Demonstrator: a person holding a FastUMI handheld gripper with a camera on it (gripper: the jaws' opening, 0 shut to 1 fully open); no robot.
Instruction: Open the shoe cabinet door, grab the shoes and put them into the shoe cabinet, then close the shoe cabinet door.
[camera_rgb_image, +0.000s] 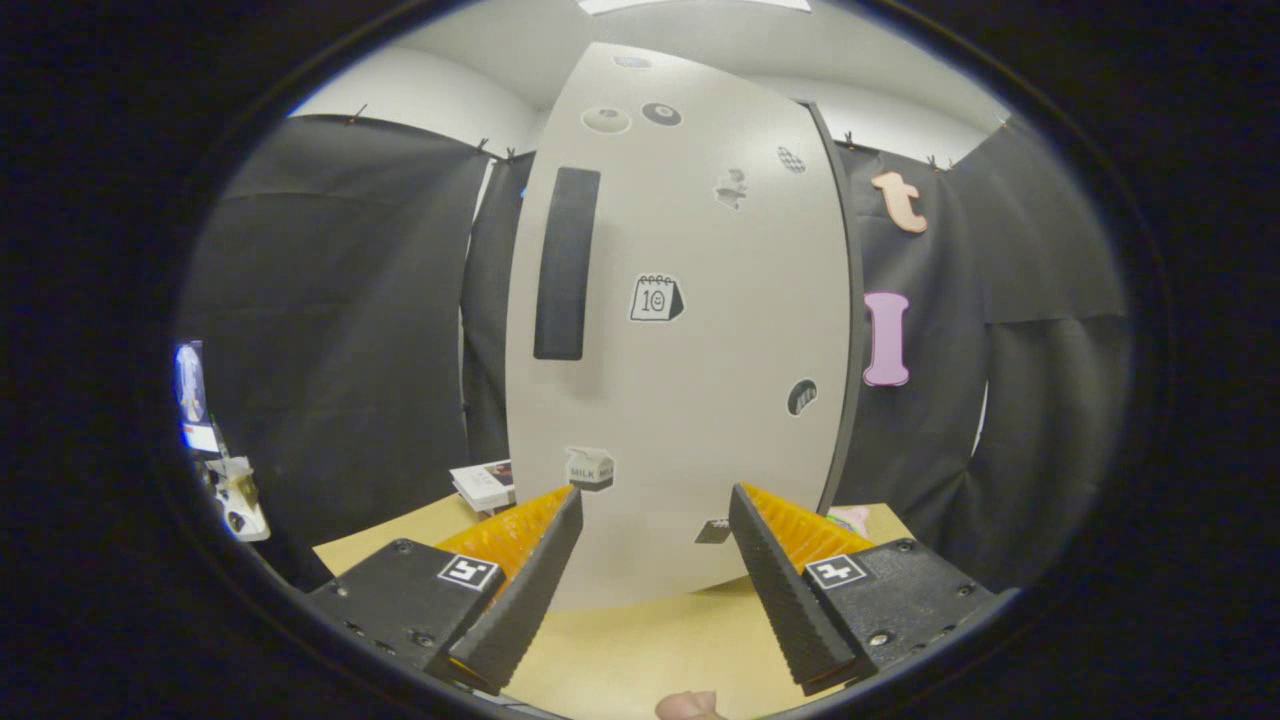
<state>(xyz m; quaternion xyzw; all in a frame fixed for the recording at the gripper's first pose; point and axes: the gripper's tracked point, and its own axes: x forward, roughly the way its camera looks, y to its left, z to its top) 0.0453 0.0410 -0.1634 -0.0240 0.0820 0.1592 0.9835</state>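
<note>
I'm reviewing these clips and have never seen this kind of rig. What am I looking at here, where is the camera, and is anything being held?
The camera rides on a handheld two-finger gripper and looks forward along its ridged fingers, which stand apart and hold nothing. Just beyond them stands the tall pale grey shoe cabinet door, shut, with a long dark vertical handle and small stickers. It rests on a light wooden table. A small stack of white booklets lies beside the cabinet. Black cloth walls the booth. A fingertip of the person holding the tool peeks in below.
</note>
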